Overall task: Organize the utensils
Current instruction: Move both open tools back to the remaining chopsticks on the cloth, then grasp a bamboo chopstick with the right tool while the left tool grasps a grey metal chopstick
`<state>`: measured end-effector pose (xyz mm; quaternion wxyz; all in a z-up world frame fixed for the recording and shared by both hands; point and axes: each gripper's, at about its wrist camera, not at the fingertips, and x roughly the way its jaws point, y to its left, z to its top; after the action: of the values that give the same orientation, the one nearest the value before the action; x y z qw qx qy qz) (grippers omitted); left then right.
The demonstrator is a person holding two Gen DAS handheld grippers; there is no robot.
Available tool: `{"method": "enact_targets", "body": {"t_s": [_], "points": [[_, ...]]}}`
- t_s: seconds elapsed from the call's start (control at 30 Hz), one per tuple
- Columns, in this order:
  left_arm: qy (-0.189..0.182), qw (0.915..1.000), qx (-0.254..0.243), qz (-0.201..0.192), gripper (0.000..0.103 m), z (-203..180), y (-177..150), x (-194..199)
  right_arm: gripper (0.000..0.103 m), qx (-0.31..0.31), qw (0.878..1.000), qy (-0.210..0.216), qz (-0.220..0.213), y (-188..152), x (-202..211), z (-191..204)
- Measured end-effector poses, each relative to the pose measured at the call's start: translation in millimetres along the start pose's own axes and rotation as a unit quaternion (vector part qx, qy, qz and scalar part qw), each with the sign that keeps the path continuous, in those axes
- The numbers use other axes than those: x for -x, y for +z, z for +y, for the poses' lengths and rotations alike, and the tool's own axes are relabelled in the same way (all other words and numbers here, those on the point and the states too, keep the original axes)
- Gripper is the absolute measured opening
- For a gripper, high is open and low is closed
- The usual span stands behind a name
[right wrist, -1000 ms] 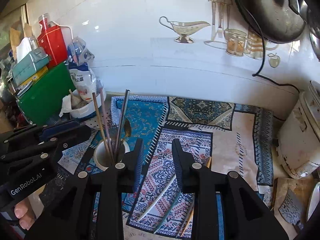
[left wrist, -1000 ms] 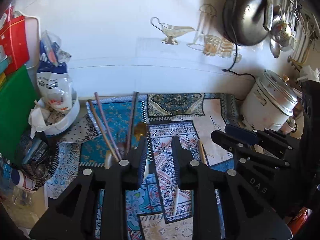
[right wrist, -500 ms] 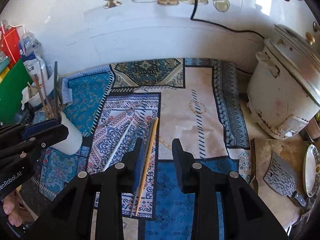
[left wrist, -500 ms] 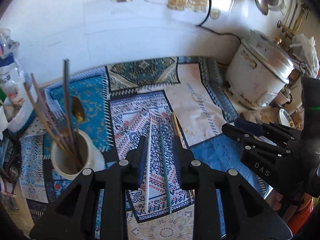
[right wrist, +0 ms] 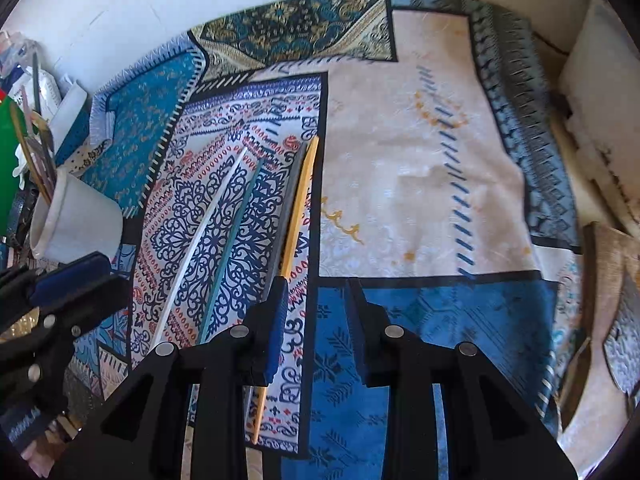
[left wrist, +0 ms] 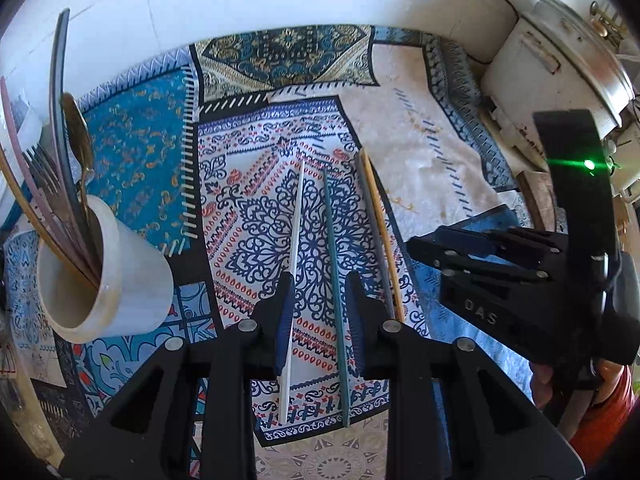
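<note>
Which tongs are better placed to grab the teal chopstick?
Left. The teal chopstick runs up between the left tongs; the right tongs sit over bare blue cloth, nearer the yellow chopstick.

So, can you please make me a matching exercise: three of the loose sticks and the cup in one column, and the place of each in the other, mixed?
Things:
1. white stick
2. teal stick
3. yellow stick
4. white cup

Places:
a. holds a fork and a spoon
b. right beside the grey stick
c. loose stick nearest the cup
d. between the white and grey ones

Pairs: 1-c, 2-d, 3-b, 4-a
</note>
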<state>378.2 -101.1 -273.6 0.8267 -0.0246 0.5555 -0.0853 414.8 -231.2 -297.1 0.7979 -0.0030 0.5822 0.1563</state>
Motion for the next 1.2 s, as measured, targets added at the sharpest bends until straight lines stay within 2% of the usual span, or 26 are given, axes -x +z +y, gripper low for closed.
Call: {"method": "enact_targets", "body": {"t_s": [0.1,0.2,0.33,0.4,0.5,0.63,0.97,1.2], "points": [[0.000,0.9999,0.003,0.011,0.025,1,-2,-9,0.026,0.005,1.000,-0.001,0.014,4,-13,1],[0.001,0.9998,0.002,0.019,0.025,1,-3,-15,0.026,0.006,1.000,0.011,0.013,8,-15,2],[0.001,0.9997,0.006,0.025,0.025,3,-4,-20,0.026,0.017,1.000,0.005,0.011,10,-19,4],[0.000,0.9996,0.008,0.025,0.025,4,-3,-22,0.023,0.024,1.000,-0.004,0.007,11,-20,6],[-0.005,0.9995,0.011,0.028,0.025,4,-1,-24,0.011,0.029,0.999,-0.019,0.001,16,-24,7],[-0.020,0.9992,0.009,0.034,0.025,1,2,-29,0.006,0.010,1.000,0.000,0.005,23,-28,0],[-0.057,0.9965,-0.006,0.060,0.025,-22,22,-56,0.006,-0.037,0.999,0.014,-0.018,2,7,-36],[-0.049,0.9953,-0.021,0.081,0.025,-40,39,-83,0.006,-0.058,0.997,0.011,-0.047,-7,29,-44]]}}
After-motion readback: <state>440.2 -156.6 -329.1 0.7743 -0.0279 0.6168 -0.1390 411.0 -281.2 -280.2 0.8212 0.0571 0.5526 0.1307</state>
